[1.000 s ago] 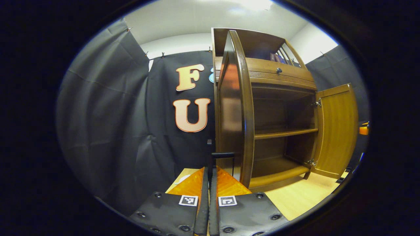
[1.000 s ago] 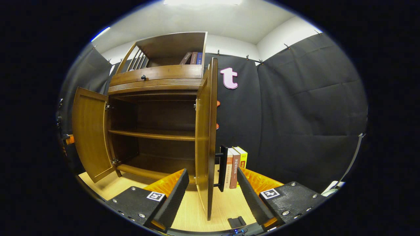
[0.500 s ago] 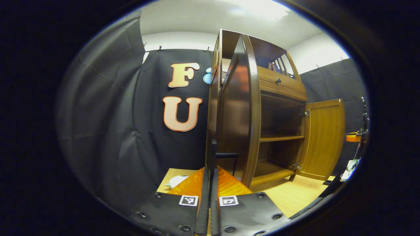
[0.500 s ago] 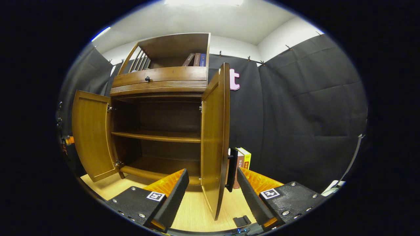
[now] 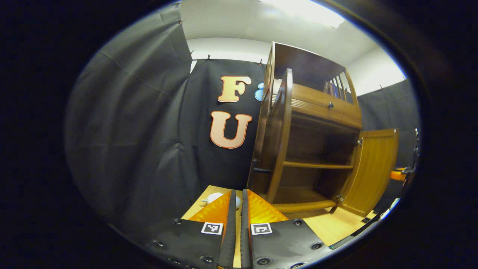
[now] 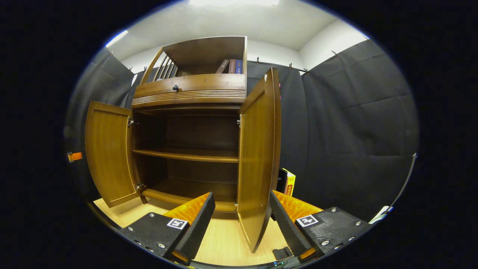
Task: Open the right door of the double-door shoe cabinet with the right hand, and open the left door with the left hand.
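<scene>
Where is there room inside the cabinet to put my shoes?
Both doors stand open. The middle shelf and the bottom shelf look bare between the left door and right door. The top shelf holds books; more books crowd behind the right door.

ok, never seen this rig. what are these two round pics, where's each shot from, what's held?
There is no robot arm here: a person holds a two-finger tool in each hand, and a fisheye camera rides on each tool, looking forward along its fingers.

The left gripper view shows the left tongs at the bottom, fingers pressed together with nothing between them. Ahead is the wooden shoe cabinet seen from its left side, with the left door swung out edge-on.

The right gripper view shows the right tongs spread apart, also holding nothing. It faces the cabinet front: the right door and the left door both stand open, baring an empty middle shelf. Books sit in the top compartment, and more books stand on the light wooden table behind the right door.
</scene>
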{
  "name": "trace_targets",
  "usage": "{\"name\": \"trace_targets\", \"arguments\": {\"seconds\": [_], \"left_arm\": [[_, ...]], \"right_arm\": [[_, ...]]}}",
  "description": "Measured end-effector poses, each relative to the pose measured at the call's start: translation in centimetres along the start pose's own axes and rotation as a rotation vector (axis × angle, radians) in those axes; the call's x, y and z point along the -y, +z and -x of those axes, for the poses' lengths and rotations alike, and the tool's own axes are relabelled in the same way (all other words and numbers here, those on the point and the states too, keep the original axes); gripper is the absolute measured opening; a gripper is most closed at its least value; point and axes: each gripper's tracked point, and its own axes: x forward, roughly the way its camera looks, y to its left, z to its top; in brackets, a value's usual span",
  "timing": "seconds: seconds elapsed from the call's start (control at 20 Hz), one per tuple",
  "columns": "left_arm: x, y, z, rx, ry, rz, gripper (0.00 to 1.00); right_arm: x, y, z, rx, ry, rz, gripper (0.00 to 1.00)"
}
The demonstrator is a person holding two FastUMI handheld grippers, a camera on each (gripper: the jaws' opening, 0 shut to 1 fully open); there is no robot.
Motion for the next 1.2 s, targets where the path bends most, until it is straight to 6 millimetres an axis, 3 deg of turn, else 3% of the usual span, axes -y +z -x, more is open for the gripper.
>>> {"name": "trace_targets", "arguments": {"seconds": [0.15,0.2,0.3,0.35,0.45,0.55,0.7,0.75,0.85,0.95,1.05,1.1,1.2], "left_arm": [[5.2,0.7,0.0,0.02,-0.016,-0.02,0.14],[7.1,0.4,-0.3,0.014,-0.03,-0.022,0.09],[10.6,-0.6,-1.0,-0.003,-0.034,-0.054,0.13],[11.8,-0.5,-1.3,0.009,-0.019,-0.076,0.19],[13.4,-0.3,-2.0,0.052,0.031,-0.103,0.13],[14.9,-0.7,-2.6,0.077,0.061,-0.138,0.19],[18.1,-2.2,-3.7,0.072,0.004,-0.132,0.36],[19.2,-2.7,-3.9,0.069,-0.023,-0.107,0.43],[19.2,-2.9,-3.9,0.065,-0.022,-0.078,0.58],[18.8,-3.5,-3.8,0.064,-0.002,-0.071,0.71],[19.0,-4.1,-3.9,0.06,0.011,-0.091,0.82],[18.6,-4.1,-3.8,0.061,0.026,-0.116,0.86],[18.3,-4.1,-3.7,0.065,0.043,-0.158,0.93]], "right_arm": [[-1.4,-0.5,-1.1,0.002,0.034,-0.002,0.9],[-1.7,-0.7,-1.3,0.002,0.037,0.002,0.9],[-2.5,-1.1,-1.8,0.004,0.056,-0.005,0.9],[-2.9,-1.3,-2.0,0.004,0.064,-0.008,0.9],[-4.1,-1.5,-2.1,0.014,0.095,-0.021,0.9],[-4.9,-1.9,-2.2,0.013,0.123,-0.035,0.9],[-5.7,-1.7,-1.9,0.023,0.152,-0.034,0.9],[-5.8,-1.7,-1.9,0.023,0.158,-0.03,0.96],[-5.9,-1.9,-1.8,0.026,0.166,-0.021,0.9],[-5.7,-1.9,-1.7,0.029,0.167,-0.021,0.9],[-5.5,-2.0,-1.7,0.026,0.169,-0.029,0.96],[-5.4,-2.1,-1.8,0.026,0.168,-0.03,0.9],[-5.1,-2.2,-1.9,0.024,0.162,-0.024,0.9]]}}
